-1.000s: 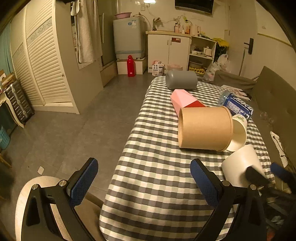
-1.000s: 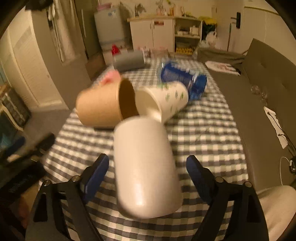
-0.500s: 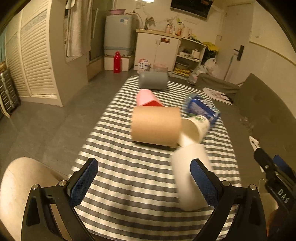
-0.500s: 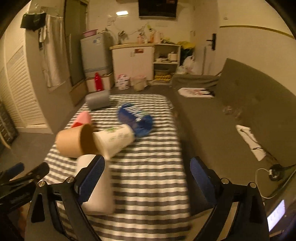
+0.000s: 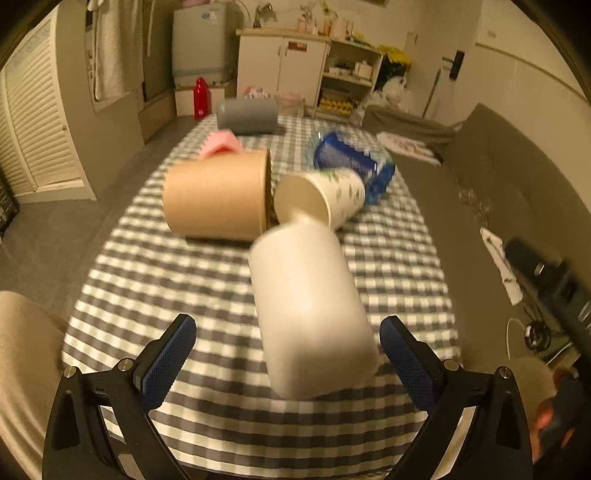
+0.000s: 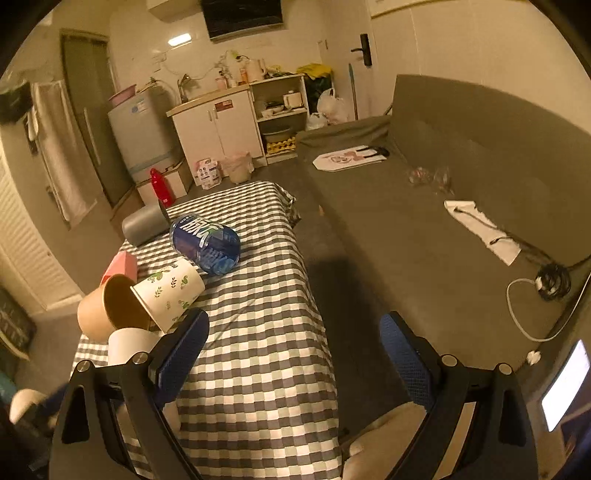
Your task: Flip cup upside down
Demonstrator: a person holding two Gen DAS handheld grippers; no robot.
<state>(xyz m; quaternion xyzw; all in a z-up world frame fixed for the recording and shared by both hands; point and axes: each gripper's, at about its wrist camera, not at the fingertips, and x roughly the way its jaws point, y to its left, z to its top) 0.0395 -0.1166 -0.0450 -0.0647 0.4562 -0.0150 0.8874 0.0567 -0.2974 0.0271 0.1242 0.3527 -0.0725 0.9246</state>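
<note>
Lying sideways, seemingly, white cup [image 5: 310,314]

We see a small room in warm, dim light; one ceiling lamp [image 6: 180,39] glows near a dark screen [image 6: 243,16] high on the white wall. At the far end stands a white cabinet [image 6: 218,127] with open shelves [image 6: 282,110], and beside it a grey appliance [image 6: 142,134] with a pink basin [image 6: 122,98] on top. A red bottle [image 6: 158,186] stands on the grey floor [image 5: 48,221]. A slatted white wardrobe [image 5: 33,122] is on the left. On the right we see a long grey sofa [image 6: 461,184] and a door handle [image 6: 364,46] on the wall.
</note>
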